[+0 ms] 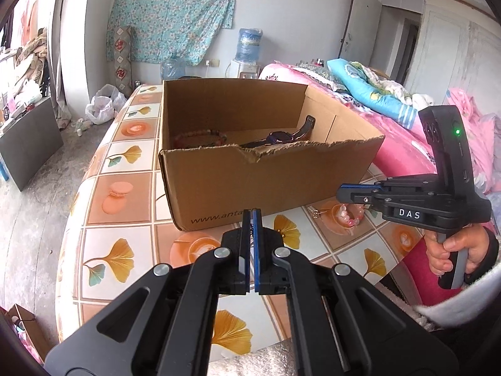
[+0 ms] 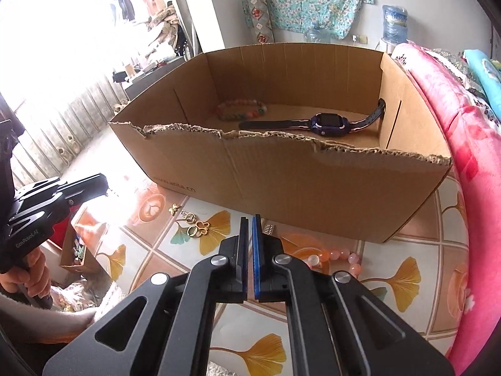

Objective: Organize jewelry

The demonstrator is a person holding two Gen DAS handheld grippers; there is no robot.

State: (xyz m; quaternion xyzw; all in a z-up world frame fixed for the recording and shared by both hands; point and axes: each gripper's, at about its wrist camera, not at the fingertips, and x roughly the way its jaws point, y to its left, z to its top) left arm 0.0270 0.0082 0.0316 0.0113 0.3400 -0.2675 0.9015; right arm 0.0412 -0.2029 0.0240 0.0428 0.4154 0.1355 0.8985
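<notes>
Right wrist view: right claw point(image 2: 249, 219) closed on nothing above the counter point(image 2: 404, 250), left claw point(image 1: 252, 212) likewise closed and empty; pink bead bracelet point(image 2: 336, 257) and gold clasps point(image 2: 197, 227) lie just before the cardboard box point(image 2: 281, 181), which holds a watch point(image 2: 328, 123) and a beaded bracelet point(image 2: 242, 109)

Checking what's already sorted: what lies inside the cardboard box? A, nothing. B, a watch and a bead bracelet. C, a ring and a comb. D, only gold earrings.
B: the watch and bead bracelet lie on the floor of the box.
</notes>
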